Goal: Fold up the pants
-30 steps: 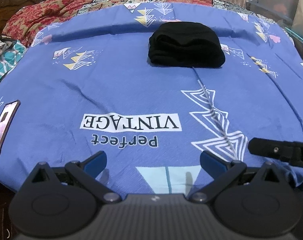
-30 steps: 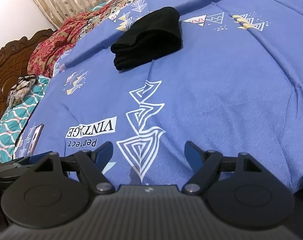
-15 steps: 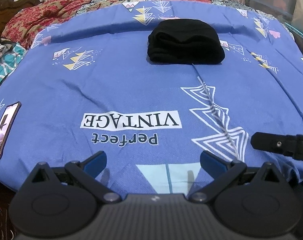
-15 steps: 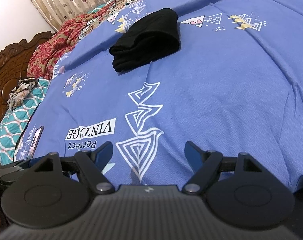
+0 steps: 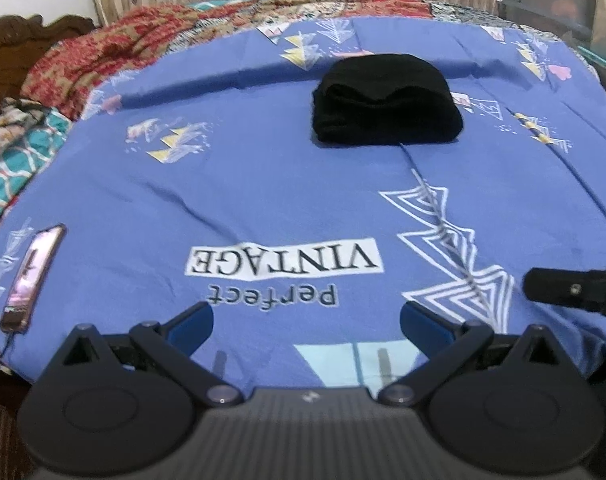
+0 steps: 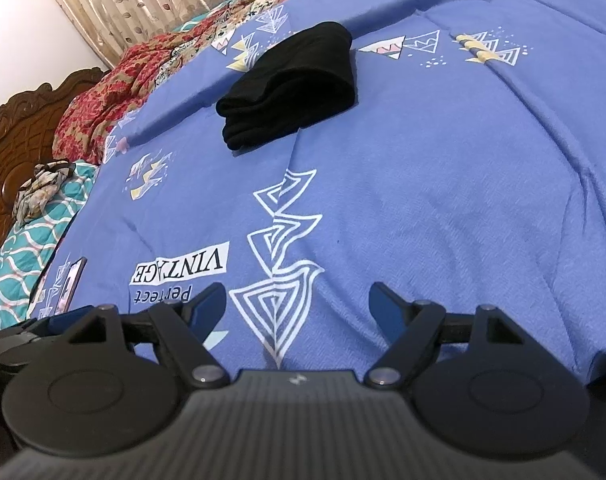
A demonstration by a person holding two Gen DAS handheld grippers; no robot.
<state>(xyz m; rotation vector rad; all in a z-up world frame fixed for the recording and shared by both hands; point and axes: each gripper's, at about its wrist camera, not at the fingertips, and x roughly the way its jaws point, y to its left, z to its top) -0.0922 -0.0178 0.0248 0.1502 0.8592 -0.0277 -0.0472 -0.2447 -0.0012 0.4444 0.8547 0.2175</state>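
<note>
The black pants (image 5: 385,100) lie folded into a compact bundle on the far middle of the blue bedspread (image 5: 283,184); they also show in the right wrist view (image 6: 291,86). My left gripper (image 5: 306,320) is open and empty over the bed's near edge, well short of the pants. My right gripper (image 6: 298,302) is open and empty too, beside the left one. One finger of the right gripper (image 5: 571,290) shows at the right of the left wrist view.
A phone (image 5: 31,278) lies on the bedspread at the left edge, also in the right wrist view (image 6: 71,280). A red patterned quilt (image 5: 103,56) and a teal pillow (image 6: 27,256) lie at the head end by the carved wooden headboard (image 6: 19,128).
Both grippers have drawn back and risen slightly from the bed; the pants look a little farther away. Both stay open and empty. The pants have not moved.
</note>
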